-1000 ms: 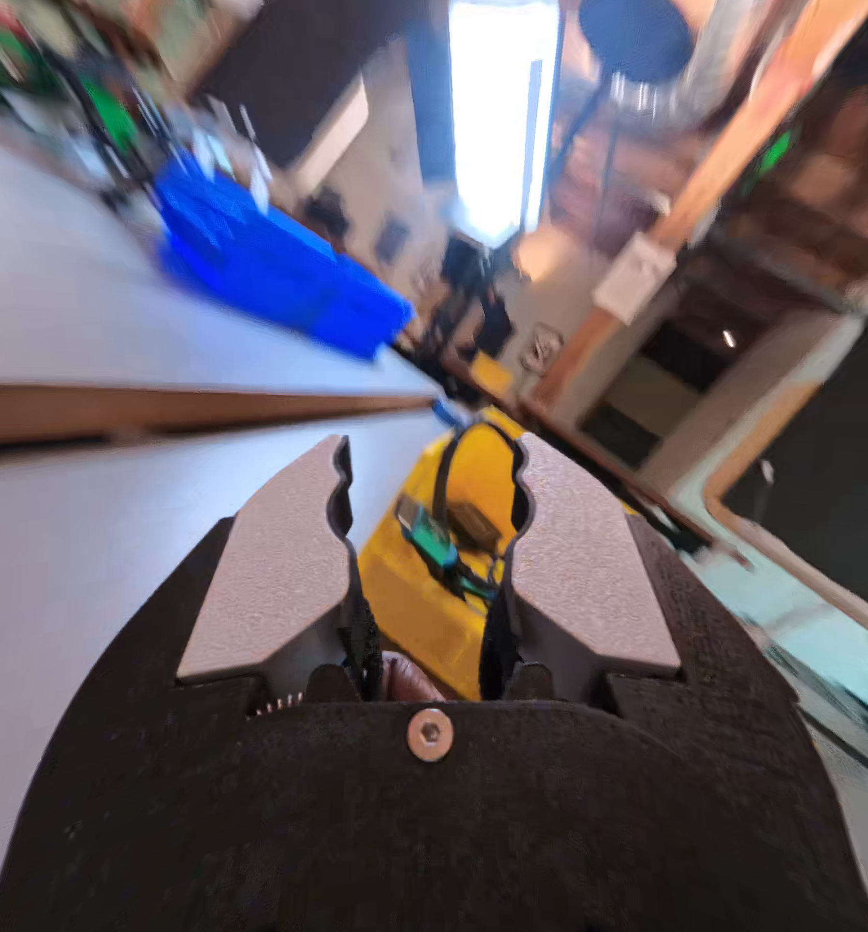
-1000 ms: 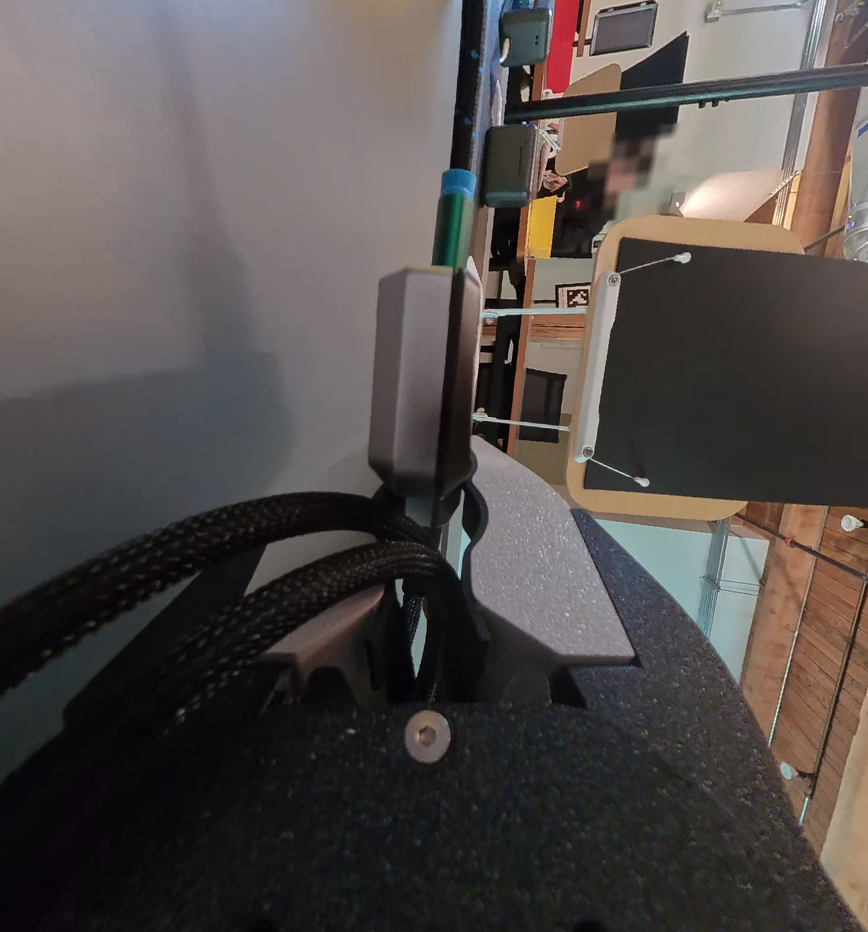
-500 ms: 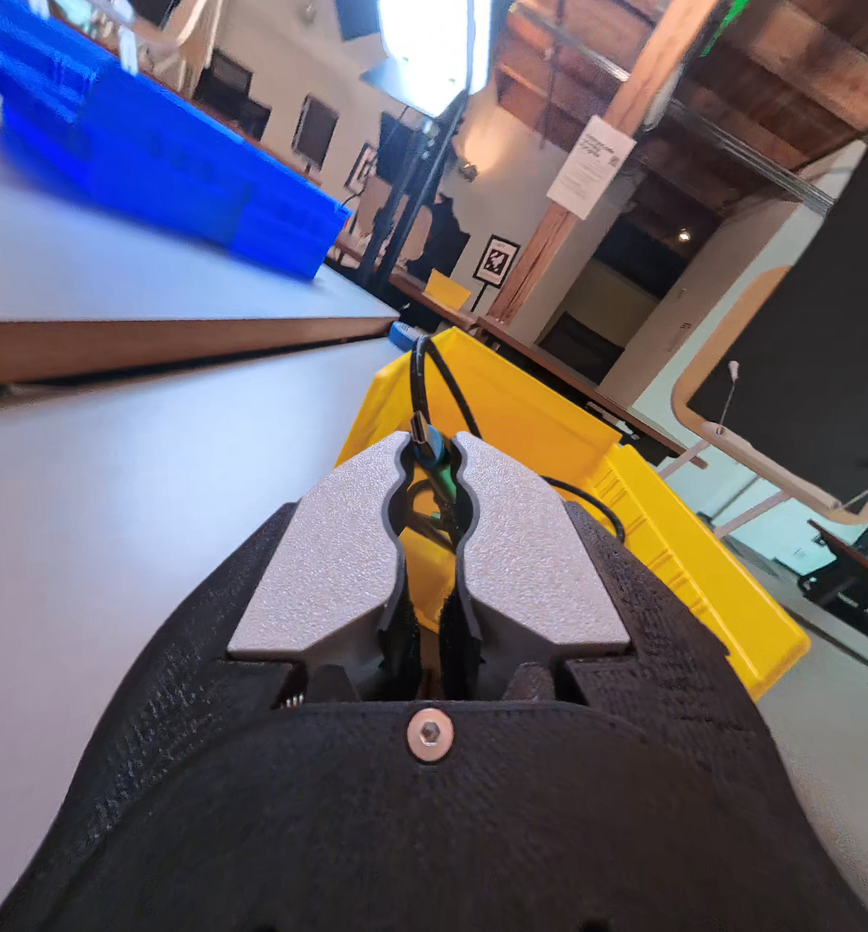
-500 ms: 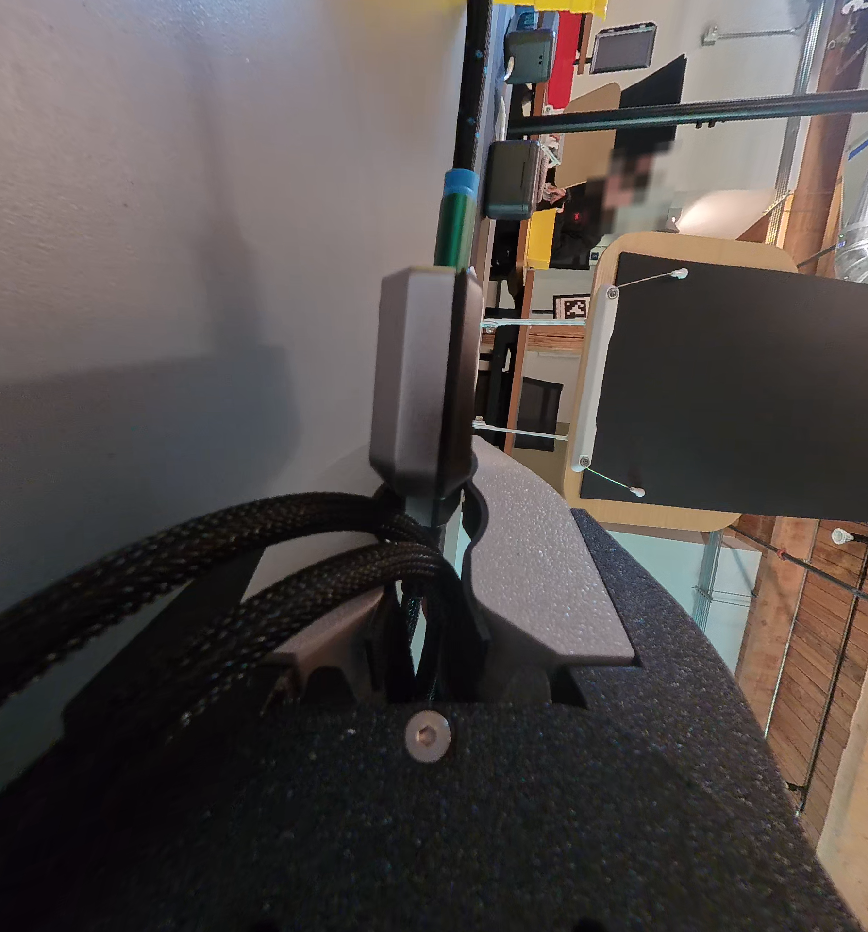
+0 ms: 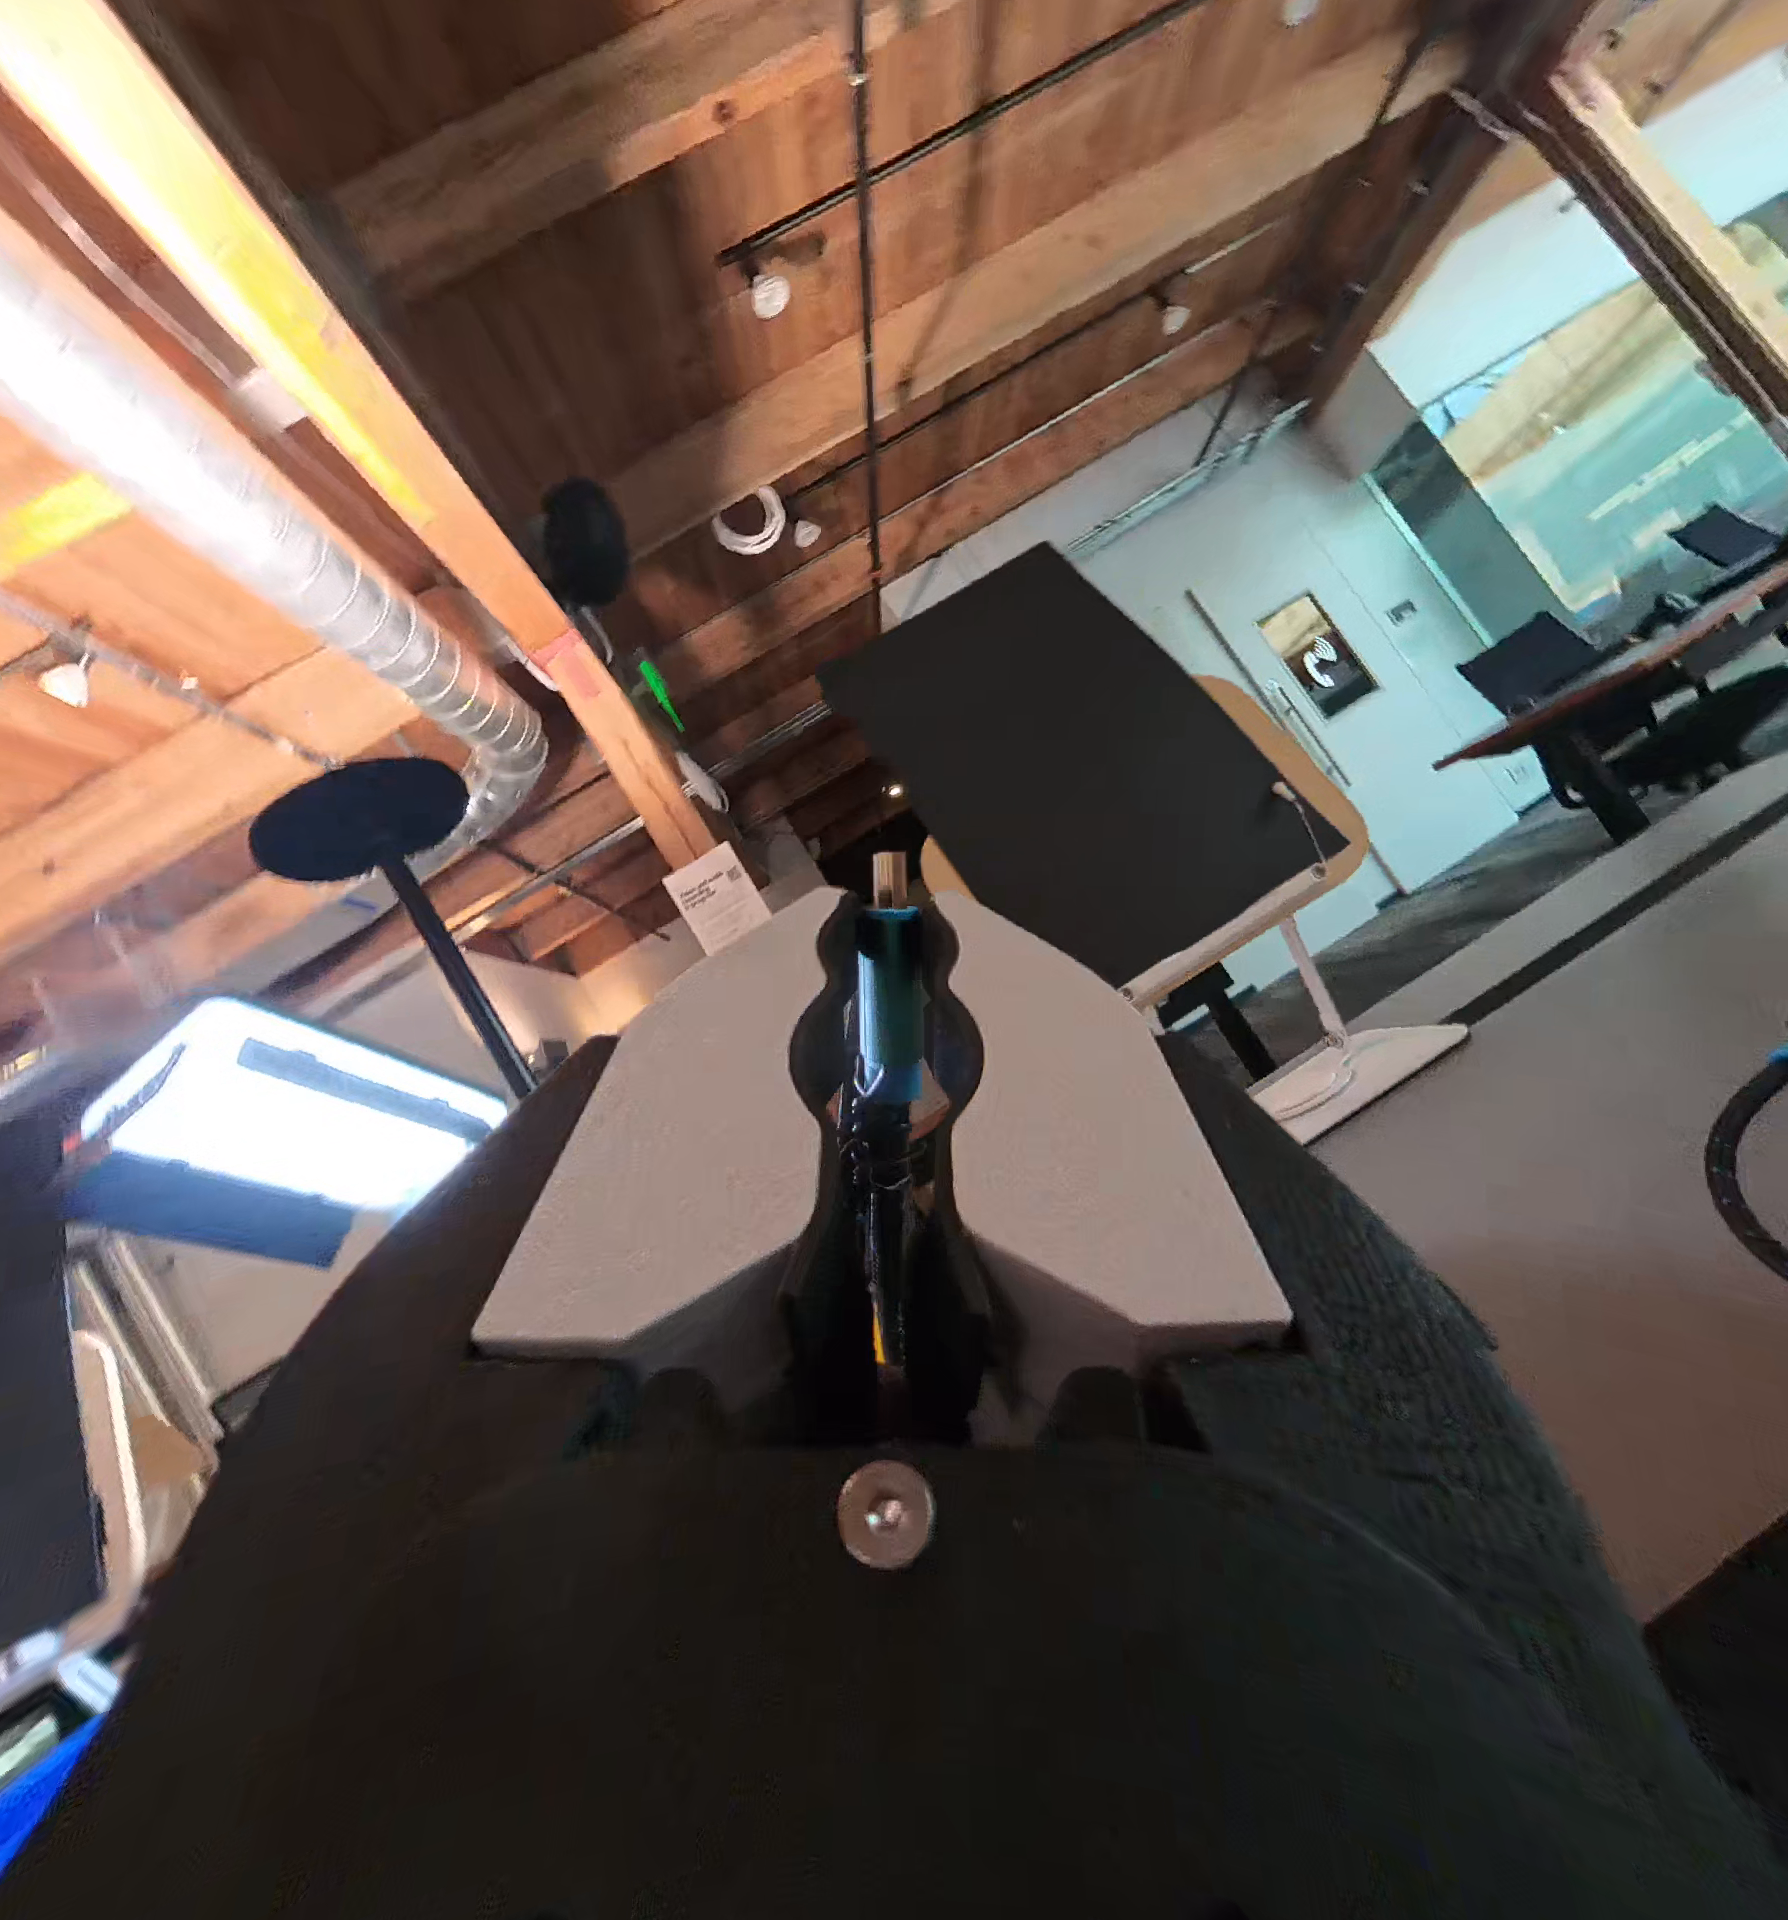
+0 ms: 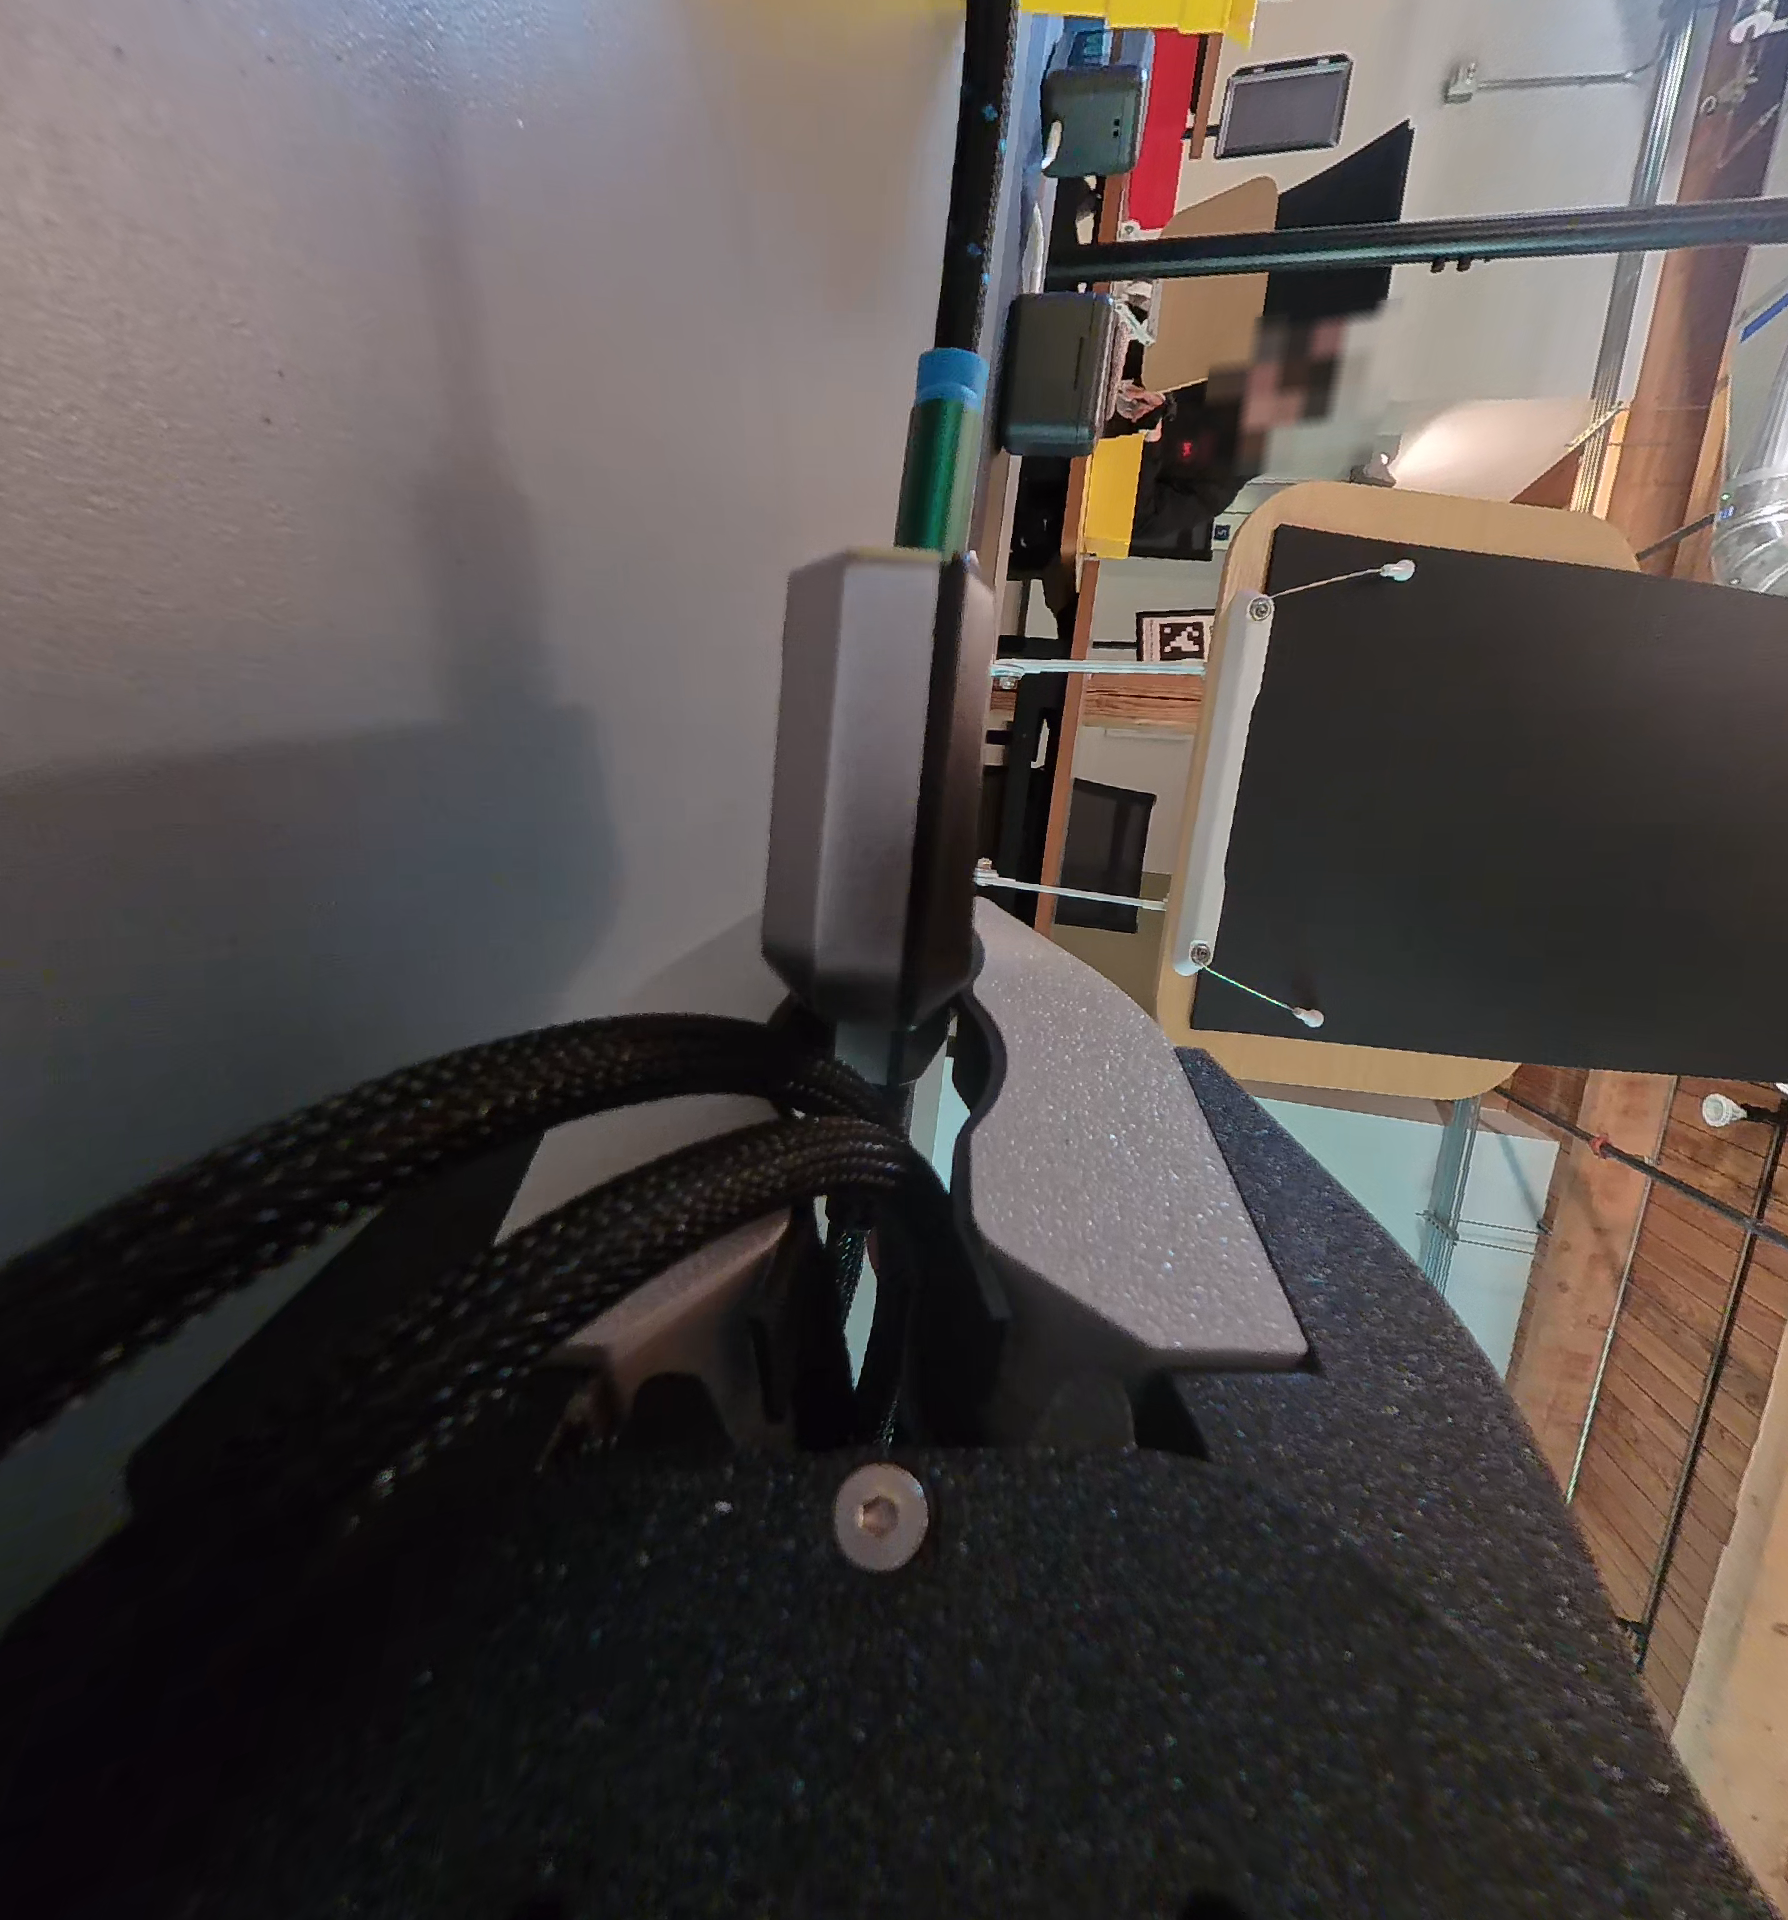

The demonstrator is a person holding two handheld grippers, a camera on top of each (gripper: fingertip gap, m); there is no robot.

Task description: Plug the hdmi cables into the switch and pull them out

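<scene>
Cables first: one teal-shelled HDMI plug [image 5: 888,1003] sits pinched between the two grey fingers [image 5: 698,1164] of the left gripper [image 5: 888,914], its silver tip poking out just past the fingertips and pointing up toward the wooden ceiling. Its black lead runs back down the slot between the jaws toward the screw. Off to that gripper's right, one more black cable loop [image 5: 1747,1174] lies on the grey table [image 5: 1555,1164].

Over on the other side, the right gripper [image 6: 957,997] has its jaws closed narrow on the grey switch [image 6: 864,779], which stands straight out ahead of the fingertips, against the table surface [image 6: 350,416]. Two braided black cables [image 6: 516,1122] sweep in from its left and meet at the switch's near end. One green plug with a blue band [image 6: 937,447] is seated in the switch's far end, its black lead running on ahead.
</scene>
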